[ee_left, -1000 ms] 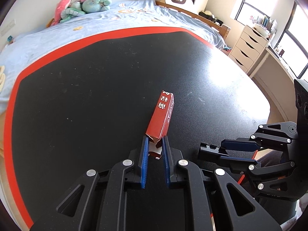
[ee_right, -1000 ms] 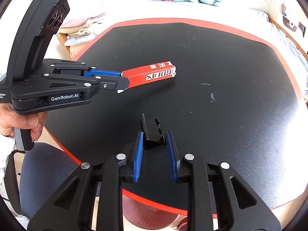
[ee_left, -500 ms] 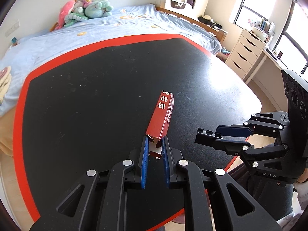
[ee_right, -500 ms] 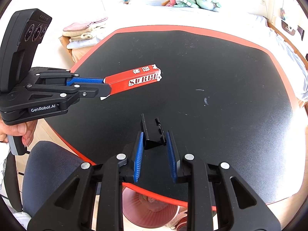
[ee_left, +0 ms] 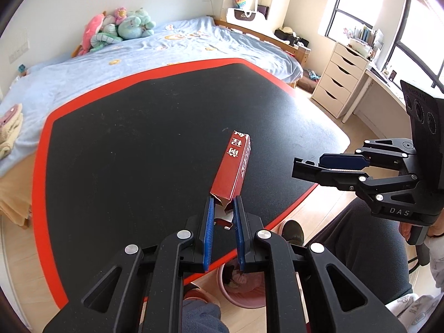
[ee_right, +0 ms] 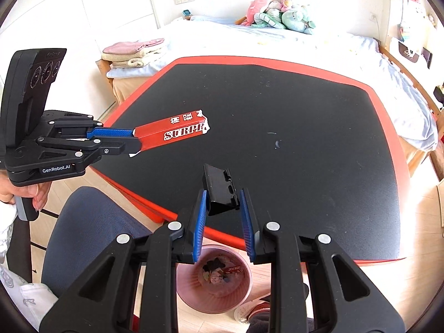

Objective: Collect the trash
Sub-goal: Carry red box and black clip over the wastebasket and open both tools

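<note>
My left gripper (ee_left: pixel 223 204) is shut on the torn end of a long red carton (ee_left: pixel 232 166) with white lettering, held in the air over the near edge of the black table (ee_left: pixel 138 138). From the right wrist view the same carton (ee_right: pixel 174 133) sticks out of the left gripper (ee_right: pixel 134 141). My right gripper (ee_right: pixel 222 197) is shut on a small black plastic piece (ee_right: pixel 220 190), also lifted above the table edge; in the left wrist view the right gripper (ee_left: pixel 298 168) hangs at the right. A pink waste bin (ee_right: pixel 215 277) with rubbish inside stands on the floor below the fingers.
The table (ee_right: pixel 305 138) has a red rim. Behind it lies a bed (ee_left: pixel 138 55) with plush toys (ee_left: pixel 116 30). A white drawer unit (ee_left: pixel 338 80) stands at the right. A dark blue chair seat (ee_right: pixel 83 227) and a person's legs are close under the grippers.
Both grippers have risen and pulled back from over the table toward its near edge, each still holding its item. The pink bin has come into view underneath.
</note>
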`<state>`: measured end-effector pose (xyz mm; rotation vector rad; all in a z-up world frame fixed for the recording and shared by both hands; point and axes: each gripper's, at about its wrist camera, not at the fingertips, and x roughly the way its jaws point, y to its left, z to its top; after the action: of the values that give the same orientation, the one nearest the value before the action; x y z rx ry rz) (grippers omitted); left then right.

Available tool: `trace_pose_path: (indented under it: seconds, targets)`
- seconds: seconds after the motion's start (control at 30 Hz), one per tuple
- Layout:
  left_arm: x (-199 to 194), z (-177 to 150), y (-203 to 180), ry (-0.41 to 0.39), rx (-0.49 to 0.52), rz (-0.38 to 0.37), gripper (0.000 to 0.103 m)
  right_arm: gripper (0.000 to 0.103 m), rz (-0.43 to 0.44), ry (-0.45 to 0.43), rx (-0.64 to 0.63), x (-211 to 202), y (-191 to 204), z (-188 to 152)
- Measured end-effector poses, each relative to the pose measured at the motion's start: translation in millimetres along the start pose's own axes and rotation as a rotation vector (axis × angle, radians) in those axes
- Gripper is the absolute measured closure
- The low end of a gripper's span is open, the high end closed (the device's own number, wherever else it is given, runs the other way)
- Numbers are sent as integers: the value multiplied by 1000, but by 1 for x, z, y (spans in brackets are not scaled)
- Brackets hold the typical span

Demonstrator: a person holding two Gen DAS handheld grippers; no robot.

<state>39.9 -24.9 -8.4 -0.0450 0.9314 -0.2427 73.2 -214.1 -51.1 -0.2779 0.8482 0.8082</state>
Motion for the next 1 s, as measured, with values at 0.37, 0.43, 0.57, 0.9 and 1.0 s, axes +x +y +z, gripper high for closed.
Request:
trace_pose_path:
  seconds: [0.37,0.43,0.57,0.9,1.0]
  targets:
    - [-32,-41,-32,-11,1,-3,90,79,7,-7,-18,-48,9,-41]
    - [-36,-48,-36,-9,1,-7,90,79,9,-4,-17,-53,11,-49]
    - [-41,-60,-43,-2,-3,-13,90,79,16,8,-19,-58,15,-62]
    - [-40,-85,-59,43,3,-19,90,79,45,34,0,-57,21,-91]
    - [-39,-87,-62,51,10,-22,90,79,50,39,2,-55,21,-92]
